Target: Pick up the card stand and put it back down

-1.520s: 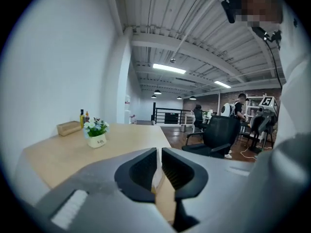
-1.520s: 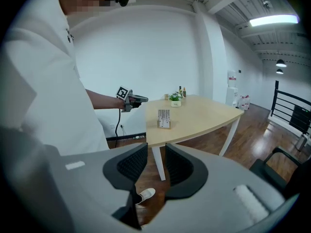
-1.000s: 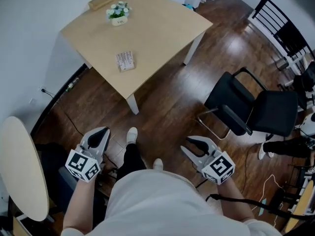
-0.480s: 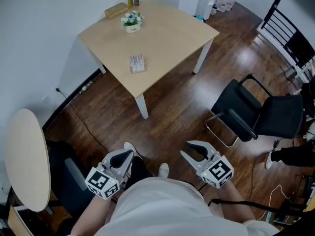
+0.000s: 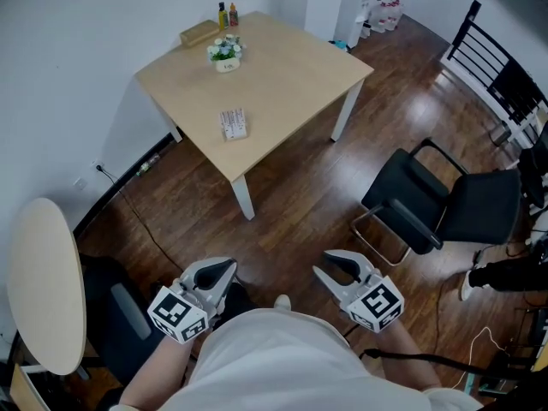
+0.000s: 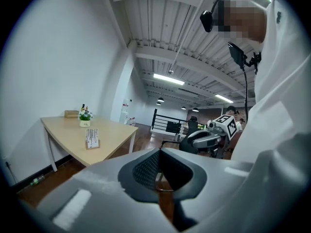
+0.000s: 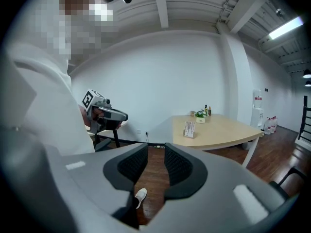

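Note:
The card stand is a small white upright holder near the front edge of the light wooden table, far ahead of both grippers. It also shows as the card stand at the left of the left gripper view, and as the card stand in the right gripper view. My left gripper hangs low by my body with its jaws together and nothing in them. My right gripper is held at the same height, its jaws a narrow gap apart and empty. Bare wooden floor lies between the grippers and the table.
A small flower pot, a cardboard box and two bottles stand at the table's far side. A black armchair is to the right. A round pale table and a dark chair are at the left by the wall.
My left gripper has come in toward my body and further right in view. The table has shifted slightly in frame as the head moved. The right gripper has barely moved.

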Available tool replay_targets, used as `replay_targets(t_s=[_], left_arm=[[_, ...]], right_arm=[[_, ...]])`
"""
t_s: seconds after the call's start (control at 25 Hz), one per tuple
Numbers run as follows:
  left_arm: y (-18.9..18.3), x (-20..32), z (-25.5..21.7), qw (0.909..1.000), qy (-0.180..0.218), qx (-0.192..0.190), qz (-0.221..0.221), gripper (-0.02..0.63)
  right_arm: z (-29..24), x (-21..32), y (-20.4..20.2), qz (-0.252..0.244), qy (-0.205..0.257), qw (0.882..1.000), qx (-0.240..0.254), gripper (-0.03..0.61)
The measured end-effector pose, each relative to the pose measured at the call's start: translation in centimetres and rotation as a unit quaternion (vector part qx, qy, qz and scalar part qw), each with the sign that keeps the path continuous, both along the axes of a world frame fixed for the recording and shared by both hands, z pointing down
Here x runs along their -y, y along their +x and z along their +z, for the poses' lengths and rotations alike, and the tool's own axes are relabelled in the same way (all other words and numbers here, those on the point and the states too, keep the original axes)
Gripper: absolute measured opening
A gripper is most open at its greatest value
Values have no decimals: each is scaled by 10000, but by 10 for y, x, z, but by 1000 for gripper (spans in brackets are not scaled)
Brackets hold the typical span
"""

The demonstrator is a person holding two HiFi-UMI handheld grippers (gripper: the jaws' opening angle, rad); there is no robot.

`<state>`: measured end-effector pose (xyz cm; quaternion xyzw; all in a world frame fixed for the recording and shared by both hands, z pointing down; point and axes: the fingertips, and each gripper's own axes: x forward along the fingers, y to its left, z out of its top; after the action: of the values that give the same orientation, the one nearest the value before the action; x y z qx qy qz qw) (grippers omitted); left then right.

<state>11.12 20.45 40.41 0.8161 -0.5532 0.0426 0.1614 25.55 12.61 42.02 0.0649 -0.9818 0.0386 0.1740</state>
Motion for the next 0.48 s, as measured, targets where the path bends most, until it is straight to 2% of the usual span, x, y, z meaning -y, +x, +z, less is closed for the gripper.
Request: replay_targets(t_s=[0.48], left_arm=[[21,14,-3,9995,4,123,292,3]], right_arm=[[-3,-1,25,172,23,9998,-3,109]])
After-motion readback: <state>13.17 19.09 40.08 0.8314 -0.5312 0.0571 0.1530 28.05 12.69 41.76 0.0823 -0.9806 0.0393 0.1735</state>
